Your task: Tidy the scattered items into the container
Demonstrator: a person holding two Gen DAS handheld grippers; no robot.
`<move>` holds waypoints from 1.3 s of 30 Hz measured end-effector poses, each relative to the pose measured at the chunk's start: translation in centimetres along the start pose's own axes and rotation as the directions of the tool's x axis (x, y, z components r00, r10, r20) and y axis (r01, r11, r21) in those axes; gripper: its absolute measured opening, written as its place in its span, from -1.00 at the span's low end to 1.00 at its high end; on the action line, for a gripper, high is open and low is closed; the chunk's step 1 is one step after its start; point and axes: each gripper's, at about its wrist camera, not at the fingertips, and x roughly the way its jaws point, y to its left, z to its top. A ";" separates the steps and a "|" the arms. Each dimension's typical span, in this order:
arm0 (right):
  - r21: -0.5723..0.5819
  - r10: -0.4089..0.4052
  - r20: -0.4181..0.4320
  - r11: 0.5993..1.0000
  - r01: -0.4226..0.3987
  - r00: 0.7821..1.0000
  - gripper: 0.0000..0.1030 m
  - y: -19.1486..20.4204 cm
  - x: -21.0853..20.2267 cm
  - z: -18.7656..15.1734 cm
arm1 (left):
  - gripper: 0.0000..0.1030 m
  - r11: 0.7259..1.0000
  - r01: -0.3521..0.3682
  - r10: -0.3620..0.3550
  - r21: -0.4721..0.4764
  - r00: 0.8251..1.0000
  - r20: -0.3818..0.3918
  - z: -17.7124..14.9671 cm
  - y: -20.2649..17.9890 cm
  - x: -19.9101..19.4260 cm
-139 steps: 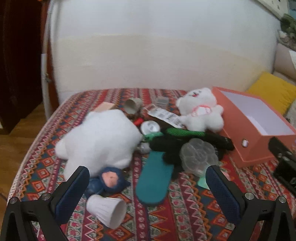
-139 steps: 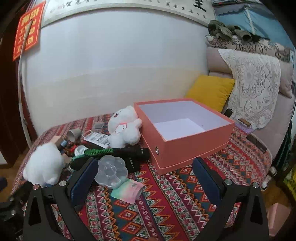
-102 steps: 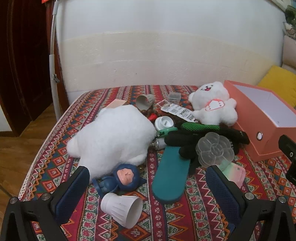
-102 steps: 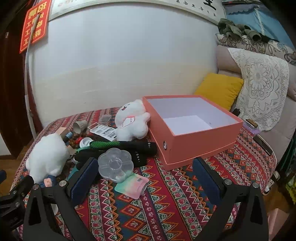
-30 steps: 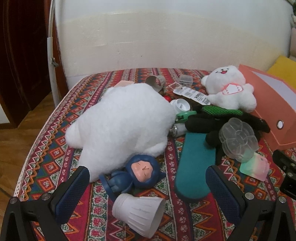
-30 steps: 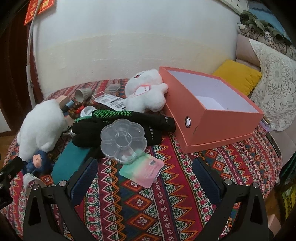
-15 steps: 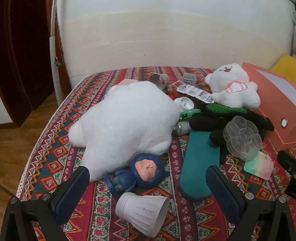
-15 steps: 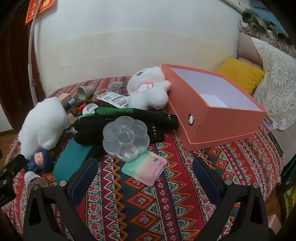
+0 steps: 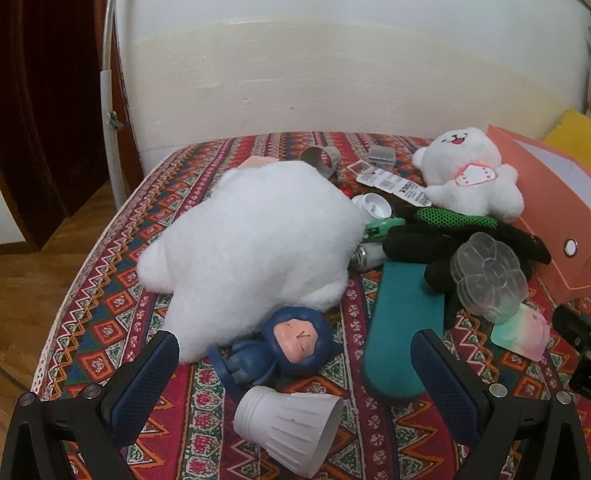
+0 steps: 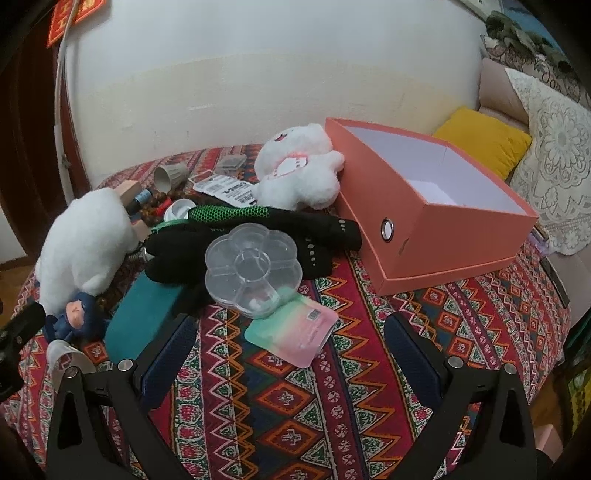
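No text can be read: the red sign shows yellow characters, the tags and pouch barcodes, all too small.

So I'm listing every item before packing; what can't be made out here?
- Small items behind the big white plush: hidden by it in the left wrist view.
- Orange box floor: near wall hides most of it, right wrist view.
- Labels on the white tags: too small to read.
- Teal case under the black gloves: far end covered.

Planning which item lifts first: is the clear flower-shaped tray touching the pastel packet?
Touching. The right wrist view shows the flower tray overlapping the pastel packet.
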 end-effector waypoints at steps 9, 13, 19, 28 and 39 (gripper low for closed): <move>0.003 0.002 0.015 1.000 -0.002 1.000 1.00 -0.1 -0.6 0.1 | 1.00 1.000 0.002 -0.002 0.003 1.000 0.013 0.1 -0.1 -0.4; 0.002 0.003 0.019 1.000 -0.003 1.000 1.00 0.0 -0.7 0.2 | 1.00 1.000 0.004 -0.004 0.001 1.000 0.013 0.1 0.0 -0.5; 0.000 0.005 0.026 1.000 -0.005 1.000 1.00 0.2 -1.1 0.3 | 1.00 1.000 -0.004 0.004 0.008 1.000 0.022 0.2 -0.2 -0.9; -0.023 0.027 0.009 0.999 -0.027 1.000 1.00 0.5 -0.9 -0.1 | 1.00 0.994 -0.104 0.104 -0.021 0.994 -0.014 0.4 2.4 2.1; -0.060 0.314 -0.220 0.940 -0.335 0.923 0.99 5.5 5.0 2.2 | 1.00 0.993 -0.059 0.069 0.107 0.994 -0.088 3.4 4.1 8.9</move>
